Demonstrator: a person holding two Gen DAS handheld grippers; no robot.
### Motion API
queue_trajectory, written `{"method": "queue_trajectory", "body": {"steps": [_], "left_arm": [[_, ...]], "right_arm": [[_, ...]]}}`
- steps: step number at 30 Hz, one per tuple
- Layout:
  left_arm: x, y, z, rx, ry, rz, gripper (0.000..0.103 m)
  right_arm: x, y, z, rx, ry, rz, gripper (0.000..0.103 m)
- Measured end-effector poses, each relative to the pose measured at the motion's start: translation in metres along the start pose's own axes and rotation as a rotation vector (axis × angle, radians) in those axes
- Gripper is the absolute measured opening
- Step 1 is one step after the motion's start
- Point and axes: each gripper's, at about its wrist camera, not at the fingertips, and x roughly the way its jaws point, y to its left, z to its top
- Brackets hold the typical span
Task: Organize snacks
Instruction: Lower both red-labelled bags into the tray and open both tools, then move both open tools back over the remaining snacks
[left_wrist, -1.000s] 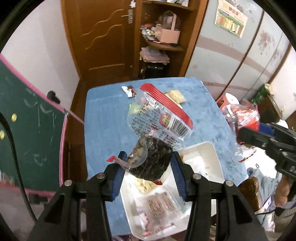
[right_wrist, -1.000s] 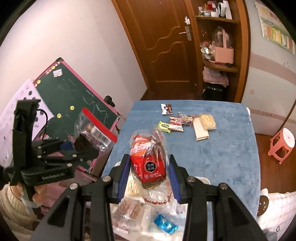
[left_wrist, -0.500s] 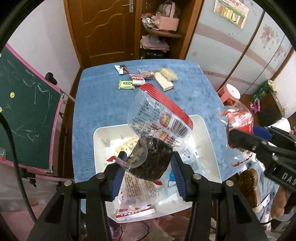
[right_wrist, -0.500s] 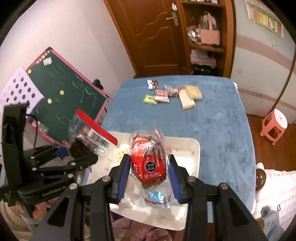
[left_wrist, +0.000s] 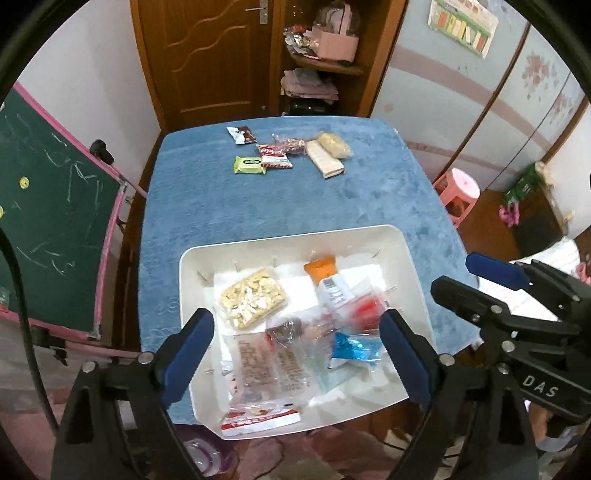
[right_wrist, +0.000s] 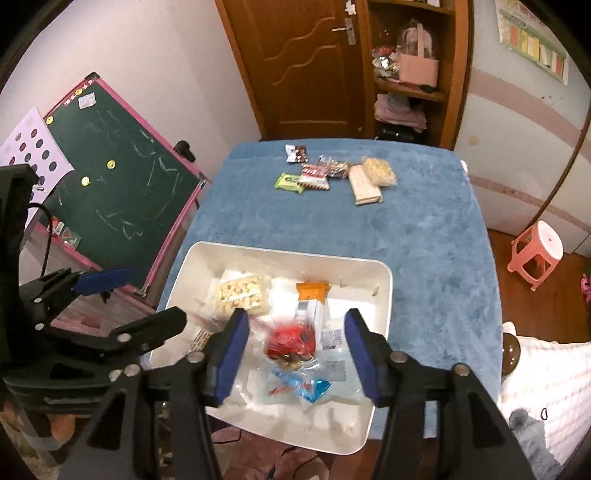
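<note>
A white tray (left_wrist: 295, 236) (right_wrist: 288, 254) holding several snack packs sits at the near end of the blue table. My left gripper (left_wrist: 297, 350) hangs over the tray, its jaws opening wide with nothing pressed between them. Under it lies the clear bag of dark snack (left_wrist: 286, 328). My right gripper (right_wrist: 297, 354) hovers over the same tray, jaws opening, and the red bag (right_wrist: 291, 341) (left_wrist: 365, 310) lies blurred below and between its pads, free of them. Each gripper shows at the side of the other's view.
At the table's far end lie a green pack (left_wrist: 249, 165) (right_wrist: 290, 182), a red-white pack (left_wrist: 275, 158), a brown wrapper (left_wrist: 242, 134), a cracker pack (left_wrist: 328, 162) and a puffed snack (left_wrist: 334, 144). A chalkboard (left_wrist: 55, 206) stands left, a pink stool (right_wrist: 535, 251) right.
Both grippers came down over the tray and opened. The left let go of the clear bag with the red strip, the right let go of the red bag; both bags dropped into the tray.
</note>
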Motion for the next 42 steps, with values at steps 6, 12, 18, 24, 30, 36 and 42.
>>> {"method": "queue_trajectory", "body": {"steps": [6,12,18,24,30,36,42], "left_arm": [[-0.004,0.003,-0.001,-0.024,-0.005,0.003,0.091],[-0.016,-0.007,-0.004,0.016,-0.050,0.055,0.091],[-0.021,-0.016,-0.009,0.036,-0.064,0.076,0.091],[-0.026,-0.021,-0.014,0.030,-0.065,0.089,0.091],[-0.034,-0.026,-0.017,0.009,-0.078,0.091,0.091],[-0.042,-0.032,-0.019,0.006,-0.112,0.090,0.091],[-0.045,-0.037,-0.019,0.002,-0.130,0.092,0.091]], "right_arm": [[-0.006,-0.003,-0.001,0.006,-0.022,0.013,0.061],[-0.007,-0.006,-0.007,0.017,-0.008,0.024,0.061],[-0.011,-0.006,-0.013,0.005,-0.014,0.019,0.061],[-0.019,-0.009,-0.019,0.009,-0.024,0.030,0.061],[-0.031,-0.016,-0.024,0.004,-0.046,0.033,0.061],[-0.042,-0.028,-0.030,0.005,-0.064,0.024,0.061],[-0.050,-0.041,-0.031,0.005,-0.074,0.011,0.061]]}}
